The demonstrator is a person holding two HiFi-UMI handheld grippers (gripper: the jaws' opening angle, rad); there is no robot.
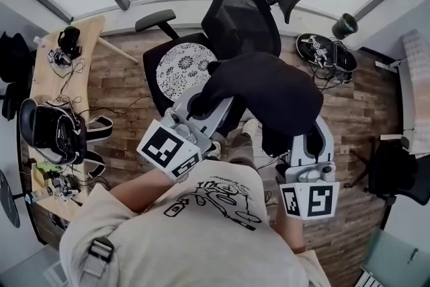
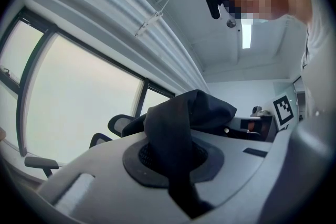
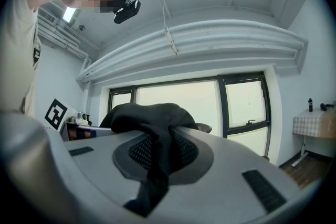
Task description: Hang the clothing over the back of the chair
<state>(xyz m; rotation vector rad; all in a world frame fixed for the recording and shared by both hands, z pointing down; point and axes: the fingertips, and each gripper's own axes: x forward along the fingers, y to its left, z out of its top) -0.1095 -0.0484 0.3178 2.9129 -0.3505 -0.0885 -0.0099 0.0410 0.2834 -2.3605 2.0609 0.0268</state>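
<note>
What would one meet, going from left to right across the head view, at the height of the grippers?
wooden desk → left gripper → black clothing → right gripper

The left gripper (image 1: 200,104) and the right gripper (image 1: 310,142) are held out level before the person's chest, well apart. Each has its jaws closed on a fold of the black garment (image 1: 269,87) — bare forearms extend behind them.

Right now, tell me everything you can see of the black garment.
The black garment looks like soft, matte cloth, bunched into a loose hump. The left gripper and the right gripper each pinch a fold of it and hold it raised before the office chair's mesh back, not yet draped over it.
</note>
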